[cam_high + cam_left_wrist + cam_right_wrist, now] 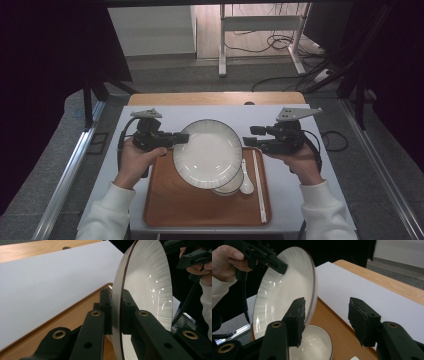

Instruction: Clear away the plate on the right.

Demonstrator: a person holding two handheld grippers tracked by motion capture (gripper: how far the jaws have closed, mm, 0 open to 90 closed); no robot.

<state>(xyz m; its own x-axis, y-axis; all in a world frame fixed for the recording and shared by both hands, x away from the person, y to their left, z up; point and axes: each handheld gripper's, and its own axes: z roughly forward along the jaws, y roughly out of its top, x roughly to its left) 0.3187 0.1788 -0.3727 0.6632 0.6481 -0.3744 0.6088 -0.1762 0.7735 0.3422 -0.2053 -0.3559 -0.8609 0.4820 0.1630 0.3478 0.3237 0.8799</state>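
Note:
A white plate (207, 152) with a dark rim hangs tilted above the brown tray (165, 200). My left gripper (182, 138) is shut on the plate's left rim; in the left gripper view both jaws press the plate (147, 277) edge-on at my left gripper (116, 297). My right gripper (250, 136) stands open at the plate's right rim. In the right gripper view the plate (284, 290) has its rim just inside the left jaw of my right gripper (327, 307), and the pads are not pressing it.
Under the plate a small white bowl (231, 187) sits on the tray, with a white spoon (245, 180) and white chopsticks (259, 185) to its right. The tray rests on a white mat (150, 117) over a wooden table (215, 98).

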